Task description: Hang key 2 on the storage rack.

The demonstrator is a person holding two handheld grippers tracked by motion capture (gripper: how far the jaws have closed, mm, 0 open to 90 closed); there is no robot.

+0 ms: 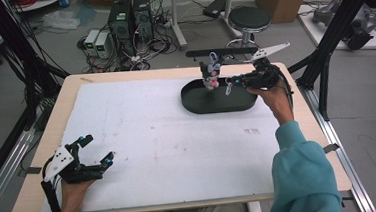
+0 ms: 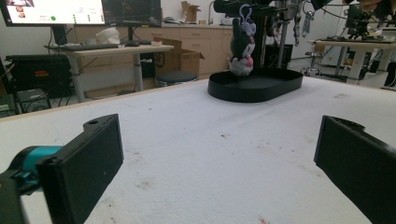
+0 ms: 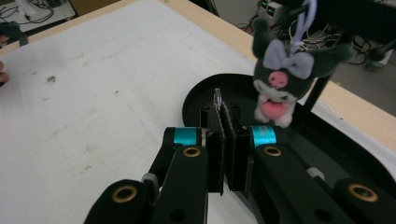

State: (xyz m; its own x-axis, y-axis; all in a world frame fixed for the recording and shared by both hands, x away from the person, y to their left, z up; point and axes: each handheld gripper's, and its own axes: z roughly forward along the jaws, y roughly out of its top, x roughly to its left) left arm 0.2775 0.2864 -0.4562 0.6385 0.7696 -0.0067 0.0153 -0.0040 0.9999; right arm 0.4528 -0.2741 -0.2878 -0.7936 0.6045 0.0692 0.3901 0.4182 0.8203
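A dark plush toy (image 1: pixel 210 74) with a lilac bow and a pink nose hangs by a loop from a black bar (image 1: pixel 217 51). It sits just above a black oval tray (image 1: pixel 196 103) at the table's back right. My right gripper (image 1: pixel 234 80) is beside the toy, shut on a small silvery clip (image 3: pixel 217 97) that pokes out between its jaws. In the right gripper view the toy (image 3: pixel 280 79) is just right of the gripper (image 3: pixel 227 109), over the tray (image 3: pixel 196 100). My left gripper (image 1: pixel 98 147) rests open at the front left. Its view (image 2: pixel 219 154) shows the toy (image 2: pixel 242 44) and tray (image 2: pixel 261 91) far off.
A white mat (image 1: pixel 143 134) covers most of the wooden table. Black frame posts (image 1: pixel 322 51) stand at the right edge. Behind the table are a stool (image 1: pixel 249 17), computer towers (image 1: pixel 129 17) and cables on the floor.
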